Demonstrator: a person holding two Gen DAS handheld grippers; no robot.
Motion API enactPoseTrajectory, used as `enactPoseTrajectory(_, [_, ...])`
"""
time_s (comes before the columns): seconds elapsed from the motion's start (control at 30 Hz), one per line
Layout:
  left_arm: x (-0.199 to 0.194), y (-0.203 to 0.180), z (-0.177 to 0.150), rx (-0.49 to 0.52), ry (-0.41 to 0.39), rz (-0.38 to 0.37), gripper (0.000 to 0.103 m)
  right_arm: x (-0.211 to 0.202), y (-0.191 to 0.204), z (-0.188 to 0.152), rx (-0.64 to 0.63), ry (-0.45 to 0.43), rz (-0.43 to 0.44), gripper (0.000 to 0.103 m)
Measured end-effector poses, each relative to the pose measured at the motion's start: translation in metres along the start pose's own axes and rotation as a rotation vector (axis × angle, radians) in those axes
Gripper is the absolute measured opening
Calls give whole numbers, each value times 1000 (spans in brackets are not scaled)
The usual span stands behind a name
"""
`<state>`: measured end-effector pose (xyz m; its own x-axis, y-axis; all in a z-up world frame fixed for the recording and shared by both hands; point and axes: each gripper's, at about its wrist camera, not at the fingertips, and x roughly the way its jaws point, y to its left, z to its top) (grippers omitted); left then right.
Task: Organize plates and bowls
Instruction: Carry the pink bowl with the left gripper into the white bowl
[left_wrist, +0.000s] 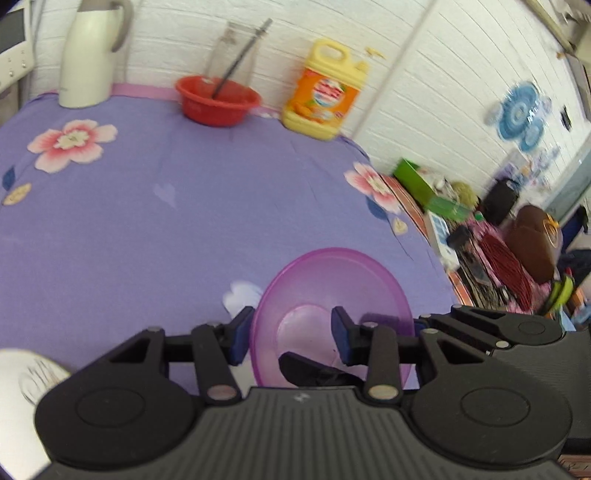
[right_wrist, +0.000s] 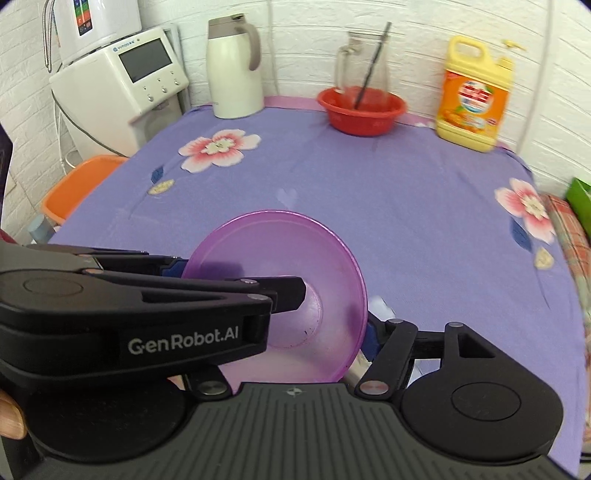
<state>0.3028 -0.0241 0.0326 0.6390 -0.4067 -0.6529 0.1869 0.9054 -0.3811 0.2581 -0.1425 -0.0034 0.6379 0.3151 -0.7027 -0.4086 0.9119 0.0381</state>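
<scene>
A translucent purple bowl (left_wrist: 332, 288) (right_wrist: 280, 258) hangs tilted above the purple flowered tablecloth (right_wrist: 406, 203). My left gripper (left_wrist: 291, 332) (right_wrist: 236, 280) is shut on its wall, one blue pad outside the rim and the other finger inside. My right gripper (right_wrist: 288, 339) stands wide open around the bowl. Its right pad (right_wrist: 371, 339) is close beside the rim, and its left finger is hidden behind the left gripper. A white patterned plate (left_wrist: 22, 380) lies at the lower left of the left wrist view. A bit of shiny metal (right_wrist: 354, 369) shows under the bowl.
Along the back wall stand a white kettle (right_wrist: 234, 70), a glass jug (right_wrist: 364, 59), a red basin (right_wrist: 360, 110) with a rod in it and a yellow detergent bottle (right_wrist: 474, 99). A white appliance (right_wrist: 122, 81) and an orange tub (right_wrist: 77, 184) sit left of the table. Clutter (left_wrist: 498, 240) lies right.
</scene>
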Motion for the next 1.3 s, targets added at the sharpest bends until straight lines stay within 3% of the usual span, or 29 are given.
enactPoseTrajectory(0.17, [8, -5, -32, 14, 73, -27, 38, -3, -7, -38, -1, 41, 3, 103])
enactPoseTrajectory(0.27, [8, 0, -37, 12, 77, -18, 38, 1, -7, -48, 1, 56, 34, 103])
enactPoseTrajectory(1.3, [-2, 14, -35, 11, 49, -8, 38, 11, 12, -47, -81, 65, 76, 103])
